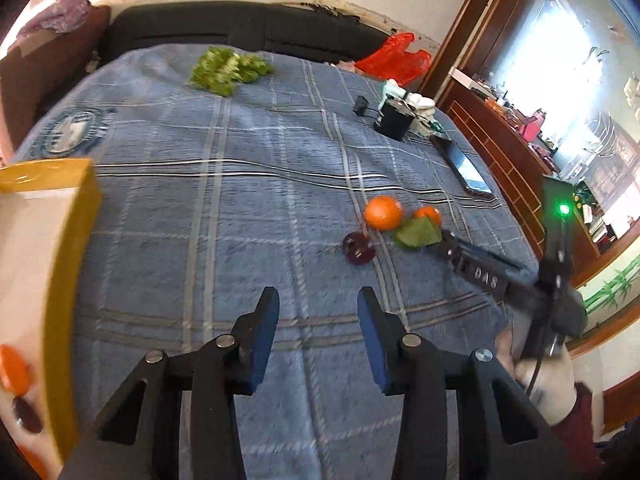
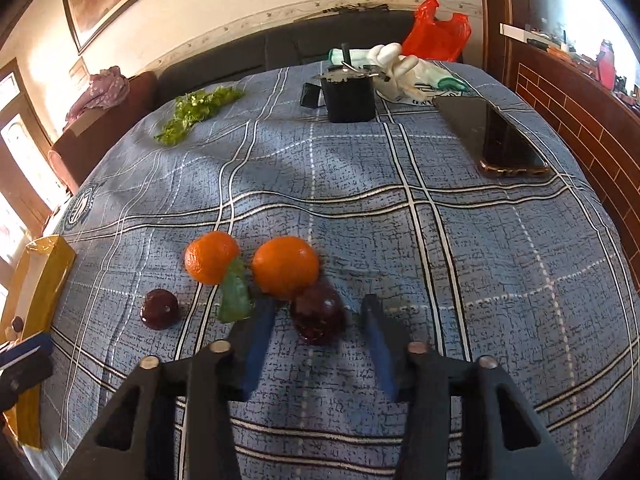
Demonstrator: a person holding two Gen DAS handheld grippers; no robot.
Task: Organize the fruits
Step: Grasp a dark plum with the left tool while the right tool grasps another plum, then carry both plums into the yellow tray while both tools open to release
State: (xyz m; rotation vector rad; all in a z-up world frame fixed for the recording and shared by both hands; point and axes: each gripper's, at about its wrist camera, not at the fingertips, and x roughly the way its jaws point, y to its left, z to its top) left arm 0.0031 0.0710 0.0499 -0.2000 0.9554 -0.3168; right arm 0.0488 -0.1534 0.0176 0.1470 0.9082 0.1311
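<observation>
1. Blue-padded fingers of the right gripper [image 2: 318, 344] stand partly apart on either side of a dark red plum [image 2: 319, 314]; gaps show between the pads and the fruit, so nothing is gripped.
2. Just beyond that plum, touching its far edge, sits an orange [image 2: 286, 266]. A second orange [image 2: 211, 257] lies left of it, with a green leaf [image 2: 236, 292] leaning between the two.
3. Left of the leaf and apart from the cluster rests another dark red plum [image 2: 160, 309].
4. Well left of the plums, a yellow box [image 2: 48, 264] sits at the edge of the blue plaid blanket [image 2: 400, 220]; in the left wrist view an orange piece and a dark fruit show inside it.
5. The left gripper [image 1: 318, 336] hovers above bare blanket beside the yellow box [image 1: 76, 280], its jaws at a narrow gap with nothing between them.
6. Far beyond the oranges lie leafy greens [image 2: 196, 114], a black cup-like container [image 2: 350, 98], white gloves [image 2: 404, 68], a red plastic bag [image 2: 436, 34] and a phone [image 2: 504, 140].
</observation>
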